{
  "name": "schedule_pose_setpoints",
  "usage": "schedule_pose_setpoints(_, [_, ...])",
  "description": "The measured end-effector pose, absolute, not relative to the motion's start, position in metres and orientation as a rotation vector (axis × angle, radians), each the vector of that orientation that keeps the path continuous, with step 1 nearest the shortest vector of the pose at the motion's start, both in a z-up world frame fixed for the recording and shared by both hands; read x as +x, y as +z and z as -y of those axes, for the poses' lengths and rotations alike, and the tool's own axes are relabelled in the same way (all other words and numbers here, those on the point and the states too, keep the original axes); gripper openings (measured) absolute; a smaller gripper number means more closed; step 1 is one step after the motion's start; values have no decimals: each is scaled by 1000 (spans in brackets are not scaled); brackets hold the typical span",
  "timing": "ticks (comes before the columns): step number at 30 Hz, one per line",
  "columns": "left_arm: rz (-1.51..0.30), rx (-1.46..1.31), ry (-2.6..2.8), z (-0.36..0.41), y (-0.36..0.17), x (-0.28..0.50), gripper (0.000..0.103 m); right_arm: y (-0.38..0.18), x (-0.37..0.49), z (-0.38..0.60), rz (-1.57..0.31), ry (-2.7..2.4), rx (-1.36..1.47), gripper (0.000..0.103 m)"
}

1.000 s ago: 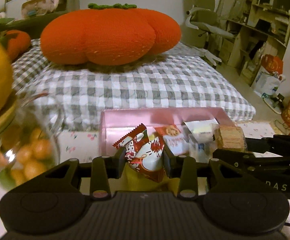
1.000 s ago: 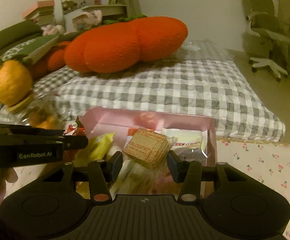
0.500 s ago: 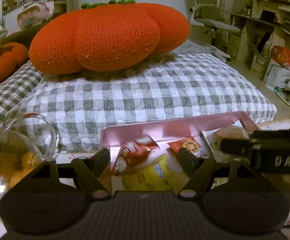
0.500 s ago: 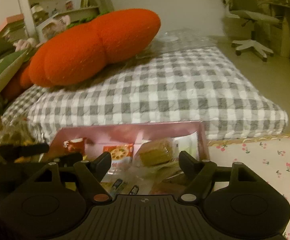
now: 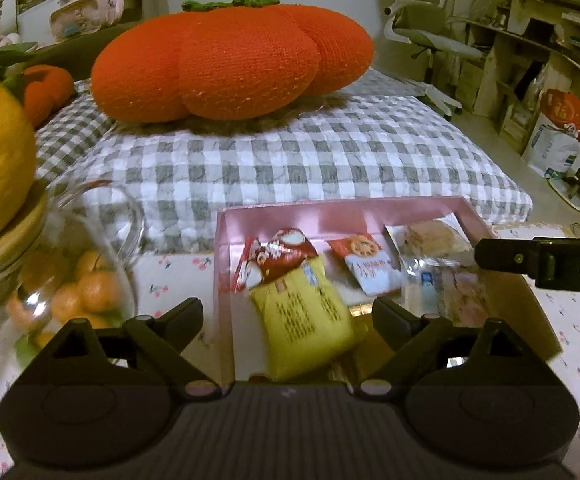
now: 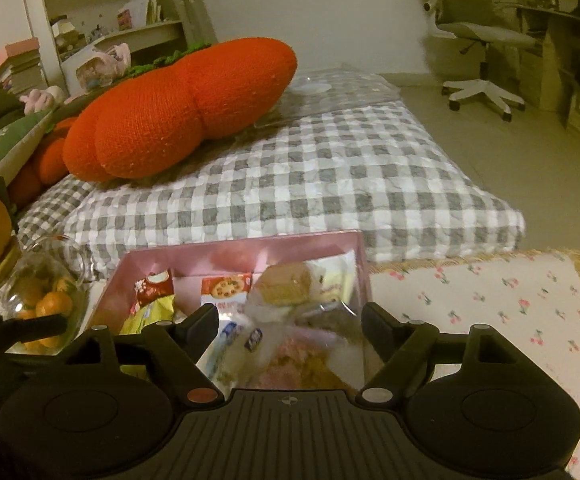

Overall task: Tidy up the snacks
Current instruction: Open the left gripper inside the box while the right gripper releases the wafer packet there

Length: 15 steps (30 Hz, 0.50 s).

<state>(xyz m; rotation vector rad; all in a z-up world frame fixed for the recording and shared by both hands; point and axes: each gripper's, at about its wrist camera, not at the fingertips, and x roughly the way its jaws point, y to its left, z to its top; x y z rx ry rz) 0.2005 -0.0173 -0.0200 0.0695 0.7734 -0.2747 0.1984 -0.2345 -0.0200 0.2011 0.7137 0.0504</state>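
left tool [image 5: 288, 312] wide, empty | right tool [image 6: 290, 318] wide, empty | yellow packet [image 5: 301, 320] in pink box [image 5: 329, 210]: light, crinkly, slippery; pinch mid-body

From my left gripper [image 5: 288, 316], jaws spread wide with nothing between them, the way down into the pink box [image 5: 341, 210] is open from above. The glass jar [image 5: 70, 276] stands close on the box's left. My right gripper [image 5: 541, 264] reaches across the box's right side. Behind the box, the checkered mattress [image 6: 329, 184] blocks passage. The floral cloth [image 6: 489, 300] right of the box lies bare.
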Motion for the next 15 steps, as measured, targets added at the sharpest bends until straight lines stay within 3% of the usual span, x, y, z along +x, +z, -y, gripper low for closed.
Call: schedule_pose_setpoints(15, [-819, 57, -251, 2, -13, 139, 96, -14, 129, 242, -736, -1, 206, 84])
